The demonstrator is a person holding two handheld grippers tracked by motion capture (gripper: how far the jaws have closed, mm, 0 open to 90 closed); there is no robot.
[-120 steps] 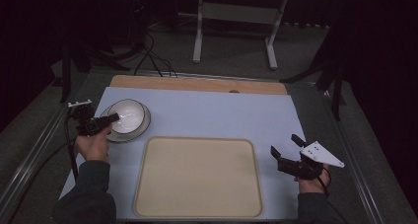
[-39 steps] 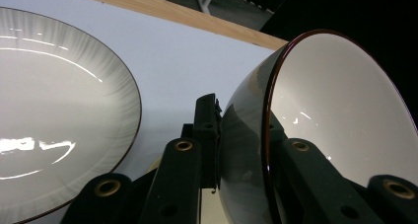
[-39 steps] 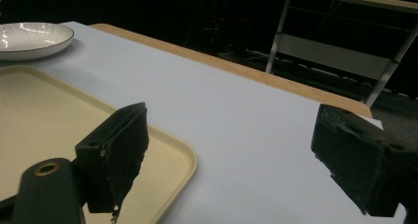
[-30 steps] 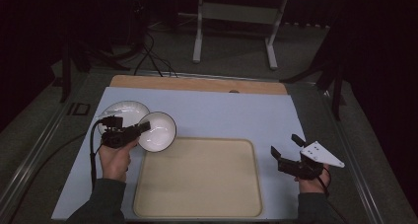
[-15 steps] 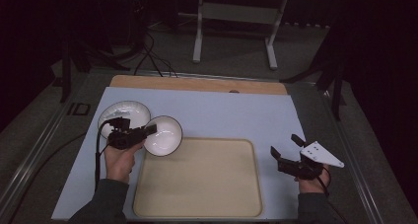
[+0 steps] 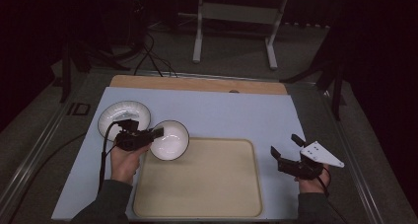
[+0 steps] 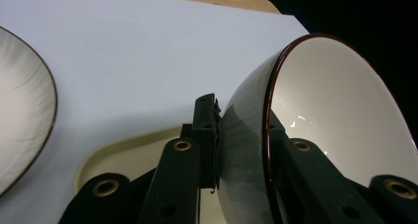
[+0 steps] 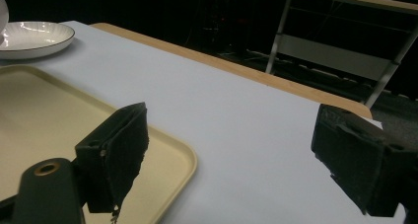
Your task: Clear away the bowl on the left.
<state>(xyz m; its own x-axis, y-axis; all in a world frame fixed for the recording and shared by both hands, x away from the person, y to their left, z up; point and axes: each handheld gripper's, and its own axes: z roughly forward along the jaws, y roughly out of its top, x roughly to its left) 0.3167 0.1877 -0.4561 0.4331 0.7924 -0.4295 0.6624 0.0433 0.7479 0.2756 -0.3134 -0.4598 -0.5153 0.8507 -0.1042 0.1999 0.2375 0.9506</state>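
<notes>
Dim lab: trailing floor cables [image 6: 148,54], metal stand [image 6: 235,17], covered table [image 6: 222,110].

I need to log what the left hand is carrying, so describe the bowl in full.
The round white glazed bowl with a thin dark brown rim looks ceramic, glossy inside and empty. It is tipped on its side, its opening facing away from the hand. The left tool is shut on its wall at the rim, one jaw outside and one inside. It hangs over the top left corner of the beige plastic tray, beside the white ribbed plate on the pale blue table mat.
</notes>
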